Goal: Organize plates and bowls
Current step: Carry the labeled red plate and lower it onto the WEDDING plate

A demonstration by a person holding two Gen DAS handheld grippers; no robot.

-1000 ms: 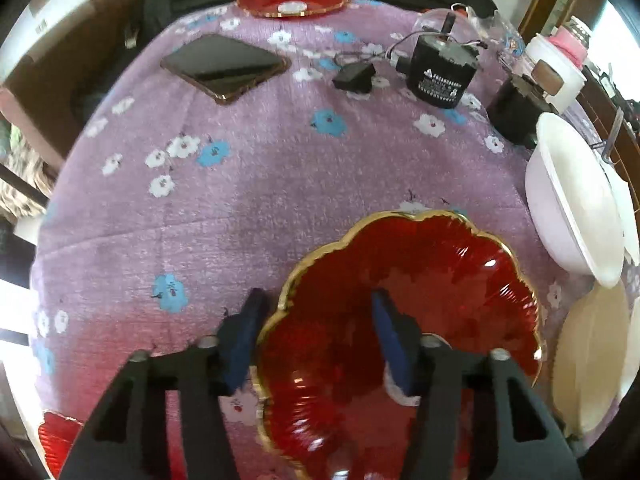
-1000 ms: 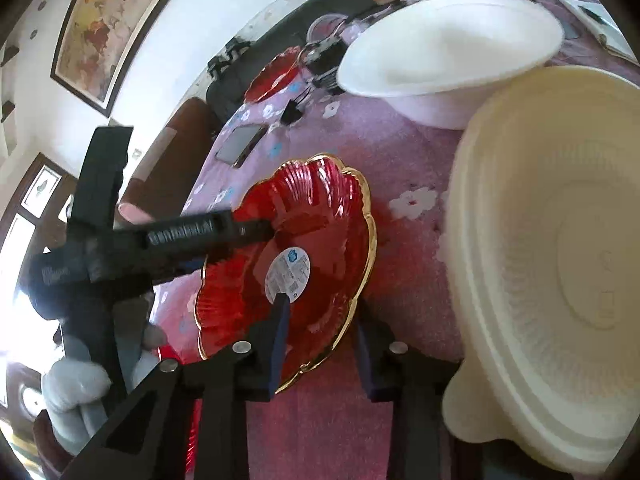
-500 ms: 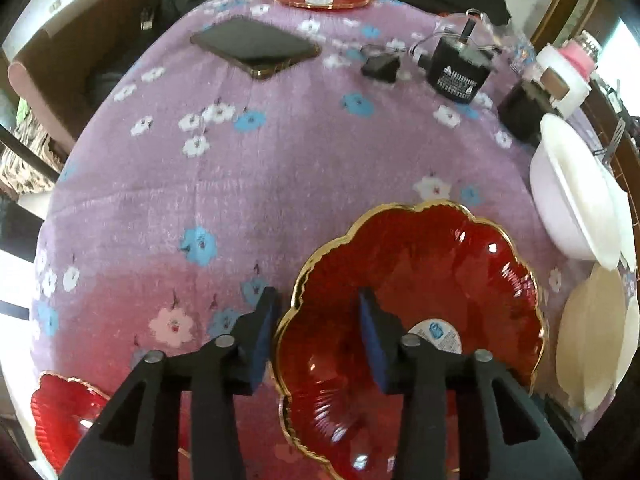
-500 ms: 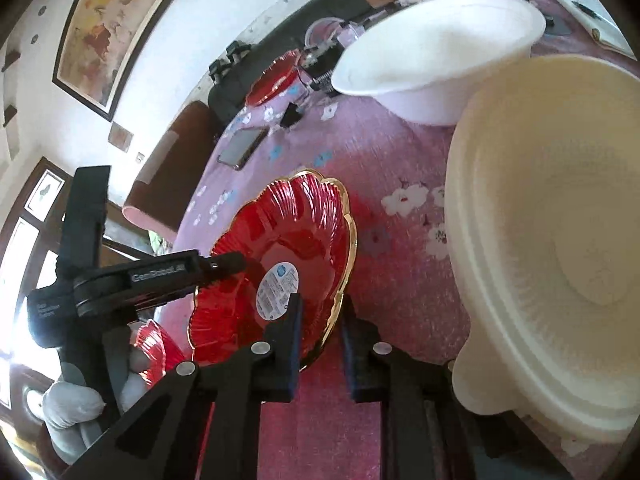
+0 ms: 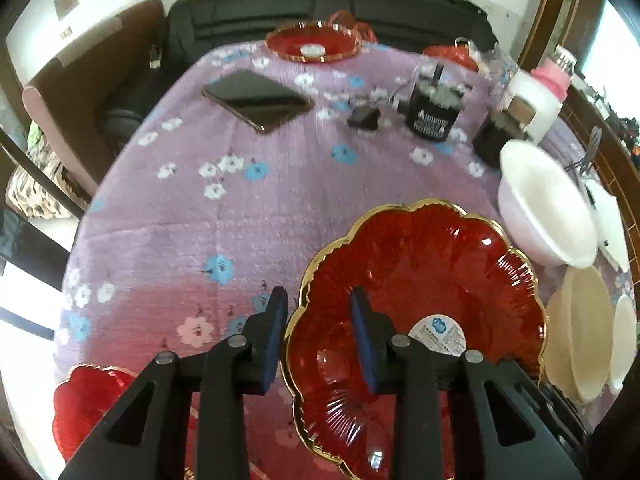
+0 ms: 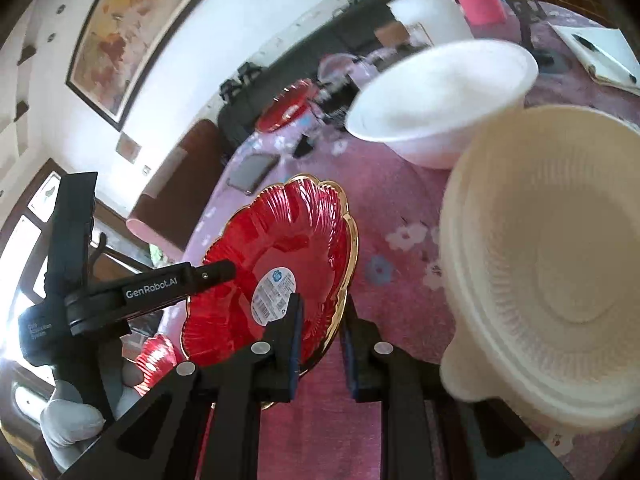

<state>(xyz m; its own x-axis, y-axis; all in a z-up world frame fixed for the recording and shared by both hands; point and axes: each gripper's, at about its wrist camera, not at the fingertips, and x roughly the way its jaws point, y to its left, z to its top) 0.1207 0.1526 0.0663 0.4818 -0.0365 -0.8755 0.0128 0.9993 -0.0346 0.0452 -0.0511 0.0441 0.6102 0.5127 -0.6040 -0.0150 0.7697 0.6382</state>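
Note:
A large red scalloped plate [image 5: 420, 300] with a gold rim and a white sticker is held above the purple flowered tablecloth [image 5: 240, 208]. My left gripper [image 5: 320, 328] has one finger on each side of the plate's left rim, shut on it. My right gripper [image 6: 320, 332] is shut on the plate's opposite rim [image 6: 344, 280]. A second red plate [image 5: 88, 400] lies at the near left, and a third [image 5: 312, 42] at the far edge. A white bowl [image 5: 548, 216] and a cream bowl [image 6: 552, 268] stand to the right.
A phone [image 5: 256, 100], a black charger [image 5: 362, 118], a black cylinder [image 5: 434, 110] and a white jar with a pink lid [image 5: 540, 96] sit on the far part of the table. A notepad with a pen [image 6: 600, 56] lies at the far right. A black sofa [image 5: 320, 4] stands behind.
The red plate has been lifted and tilted, held by both grippers. The left gripper closed in on the rim. The view has pulled back, so the near left red plate shows more.

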